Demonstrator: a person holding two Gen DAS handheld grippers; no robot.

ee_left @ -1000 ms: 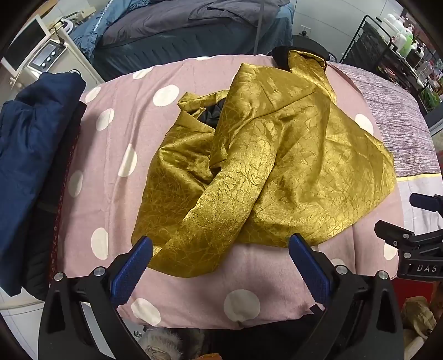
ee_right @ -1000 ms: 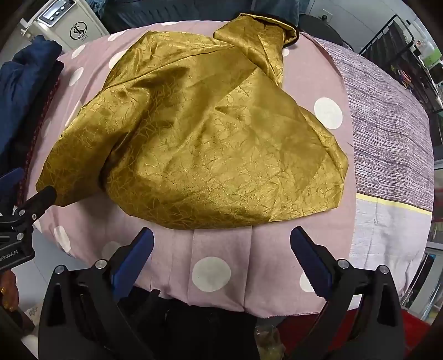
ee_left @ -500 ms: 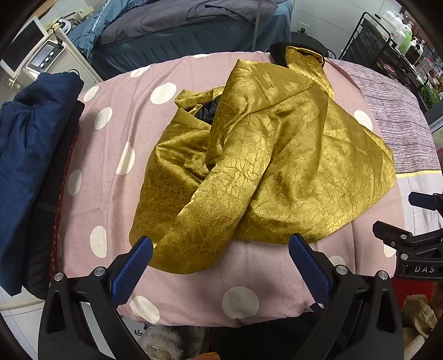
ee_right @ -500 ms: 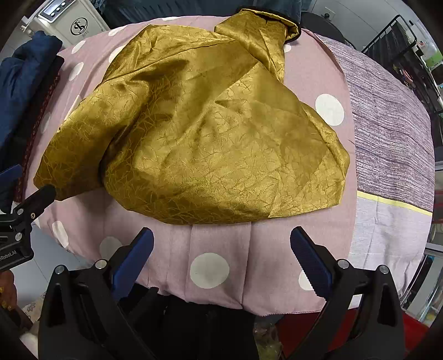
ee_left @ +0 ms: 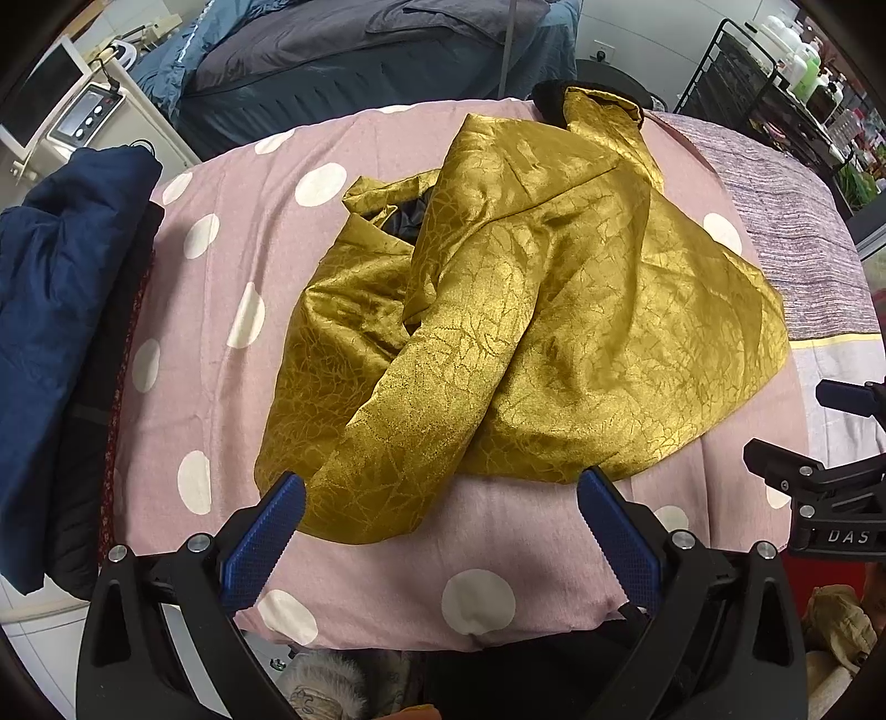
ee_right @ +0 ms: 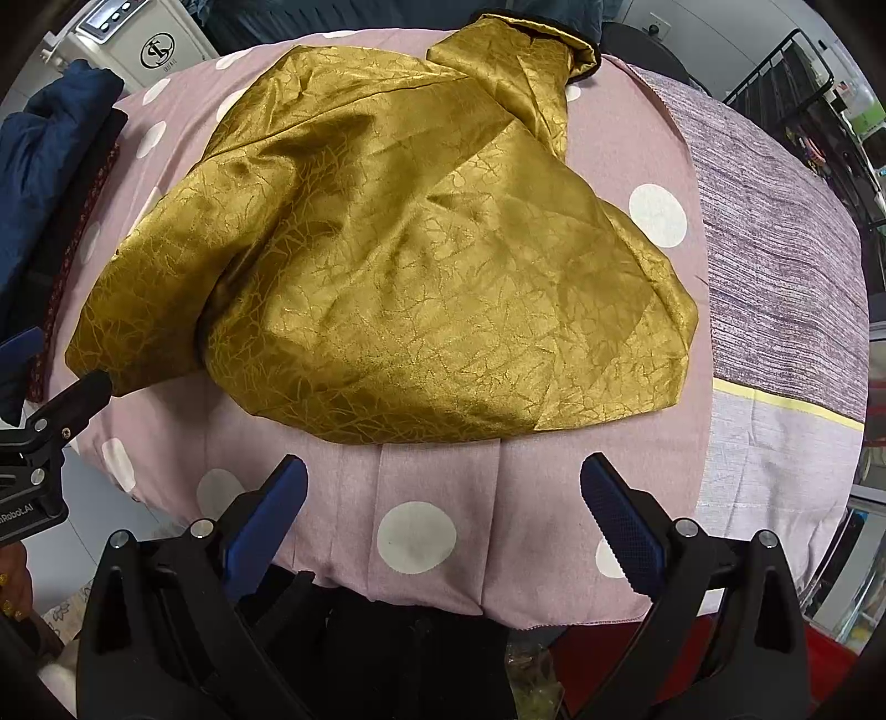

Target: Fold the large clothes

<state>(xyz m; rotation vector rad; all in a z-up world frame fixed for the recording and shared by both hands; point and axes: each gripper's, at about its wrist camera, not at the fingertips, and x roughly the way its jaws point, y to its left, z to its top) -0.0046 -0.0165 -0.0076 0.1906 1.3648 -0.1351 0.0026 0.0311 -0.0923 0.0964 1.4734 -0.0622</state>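
A shiny gold jacket (ee_left: 542, 332) with a dark lining lies crumpled on the pink polka-dot cloth (ee_left: 221, 266); it also shows in the right wrist view (ee_right: 421, 266). Its collar is at the far edge and a sleeve end lies near the front left. My left gripper (ee_left: 443, 520) is open and empty, its left fingertip just over the sleeve end. My right gripper (ee_right: 443, 498) is open and empty, just short of the jacket's near hem. Each gripper shows at the edge of the other's view.
Folded dark blue clothes (ee_left: 55, 310) are stacked at the left edge. A purple striped cloth (ee_right: 775, 232) covers the right side. A white appliance (ee_right: 149, 44) and a bed (ee_left: 360, 50) stand behind, a black wire rack (ee_left: 775, 83) at the far right.
Both grippers have moved a little forward and closer to the jacket. The jacket has not moved, and both stay open.
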